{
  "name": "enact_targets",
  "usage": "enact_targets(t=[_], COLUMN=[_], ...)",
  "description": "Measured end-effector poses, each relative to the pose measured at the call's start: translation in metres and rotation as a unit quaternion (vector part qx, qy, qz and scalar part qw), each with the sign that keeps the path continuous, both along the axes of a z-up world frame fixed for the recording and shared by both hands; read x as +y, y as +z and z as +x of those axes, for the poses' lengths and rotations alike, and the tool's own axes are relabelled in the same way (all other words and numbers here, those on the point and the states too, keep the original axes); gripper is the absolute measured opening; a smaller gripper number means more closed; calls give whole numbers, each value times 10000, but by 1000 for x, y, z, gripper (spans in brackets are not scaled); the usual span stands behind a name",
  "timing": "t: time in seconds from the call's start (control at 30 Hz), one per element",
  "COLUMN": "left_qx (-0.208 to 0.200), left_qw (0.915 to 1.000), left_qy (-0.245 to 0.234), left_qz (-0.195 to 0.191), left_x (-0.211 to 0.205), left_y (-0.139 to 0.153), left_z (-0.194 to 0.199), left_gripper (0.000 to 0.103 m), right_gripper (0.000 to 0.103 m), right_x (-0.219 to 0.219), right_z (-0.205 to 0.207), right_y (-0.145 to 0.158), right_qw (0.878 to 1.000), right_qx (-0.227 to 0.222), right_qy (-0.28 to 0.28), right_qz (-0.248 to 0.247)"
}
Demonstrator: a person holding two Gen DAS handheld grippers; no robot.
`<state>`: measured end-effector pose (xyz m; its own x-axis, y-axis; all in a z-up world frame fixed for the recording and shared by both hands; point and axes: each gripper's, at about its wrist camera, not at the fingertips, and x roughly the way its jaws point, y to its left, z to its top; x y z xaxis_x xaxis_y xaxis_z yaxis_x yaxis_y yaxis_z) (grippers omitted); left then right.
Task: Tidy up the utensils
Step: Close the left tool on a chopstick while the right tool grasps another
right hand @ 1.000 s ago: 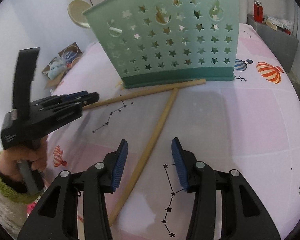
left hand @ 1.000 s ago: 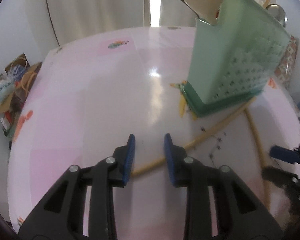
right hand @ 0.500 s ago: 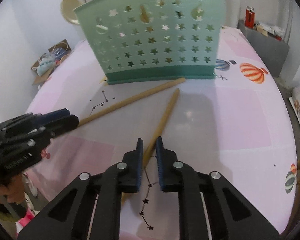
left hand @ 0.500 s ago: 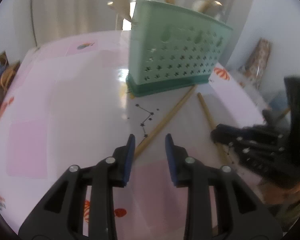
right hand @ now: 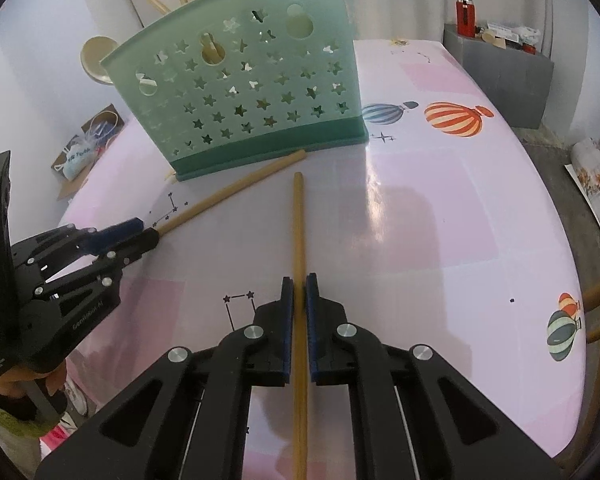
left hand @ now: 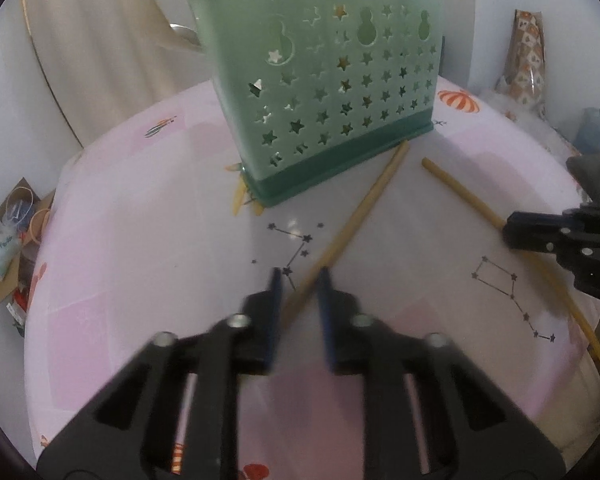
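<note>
A green star-punched utensil holder (left hand: 332,92) (right hand: 240,92) stands on the pink table with several utensils in it. Two wooden chopsticks lie in front of it. One chopstick (left hand: 364,216) (right hand: 236,192) runs diagonally from the holder's base into my left gripper (left hand: 300,280) (right hand: 144,232). Its jaws are closing around the stick, and a small gap still shows beside each blurred pad. The other chopstick (right hand: 299,220) (left hand: 460,192) lies straight along my right gripper (right hand: 299,292) (left hand: 508,232), which is shut on it just above the cloth.
The table's pink cloth (right hand: 440,220) carries balloon prints and curves off at the right. A cardboard box of clutter (left hand: 16,240) sits low at the left. A grey cabinet (right hand: 500,68) stands behind. A person's hand (right hand: 40,388) holds the left gripper's handle.
My right gripper went from wide apart to shut on the chopstick under it. My left gripper swung round to face the holder's front, and its jaws narrowed around the other chopstick.
</note>
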<state>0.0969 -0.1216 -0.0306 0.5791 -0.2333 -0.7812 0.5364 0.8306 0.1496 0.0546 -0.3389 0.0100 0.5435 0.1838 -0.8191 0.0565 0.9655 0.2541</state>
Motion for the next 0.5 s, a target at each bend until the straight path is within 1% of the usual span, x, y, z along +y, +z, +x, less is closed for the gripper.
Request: enact_targets(t=[0.1,0.23,0.37,0.47,0.5], left_qx=[56,364,769,1063,1214], left_qw=[10000,9986,9934,9886,9858], left_qy=[59,287,597,681,674], left_qz=[7,-240,-611,-826,-948], left_x=[1,11,32,41,44], left_y=[2,3,4,4,4], left_z=[-1,-7,-23,-35,-39], left_gripper=[11,9,9,9,9], right_gripper=[7,6,6,6,6], right_x=[-2,-5,-7,-7,-7], right_z=[-2,-3,-3,-3,-3], right_y=[-1,-1,-1,-1,0], right_qw=[10000,9999,9997,9997,9997], right_qx=[-12,-17,-14,-9,-8], right_qy=[3,6,3,-4,-5], right_qz=[66,138,225,258,262])
